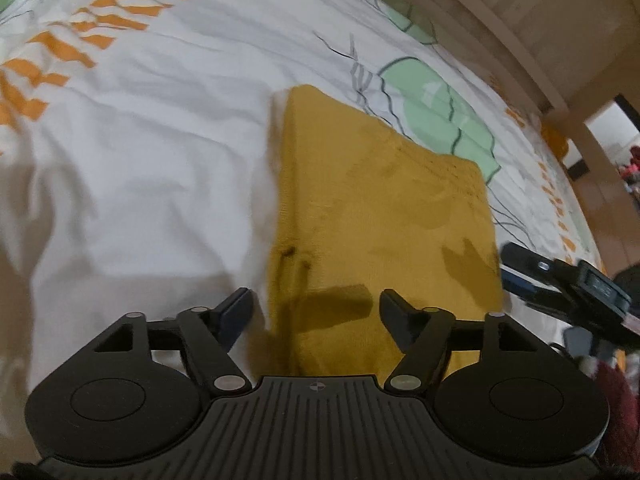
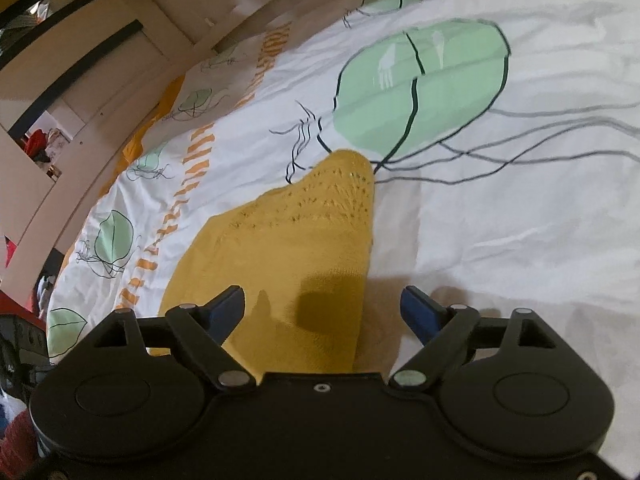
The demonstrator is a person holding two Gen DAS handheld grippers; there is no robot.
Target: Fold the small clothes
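A mustard-yellow knitted garment (image 1: 380, 216) lies folded into a flat rectangle on the white printed bed cover (image 1: 140, 152). My left gripper (image 1: 314, 306) is open and empty, just above the garment's near edge. My right gripper (image 2: 324, 308) is open and empty, over the garment's (image 2: 288, 248) near right edge. The right gripper also shows at the right edge of the left wrist view (image 1: 568, 284), beside the garment's right side.
The bed cover has green jellyfish prints (image 2: 420, 84) and orange lettering (image 1: 112, 24). A light wooden bed frame (image 1: 520, 20) runs along the far side. Shelves with clutter (image 2: 44, 144) stand beyond it.
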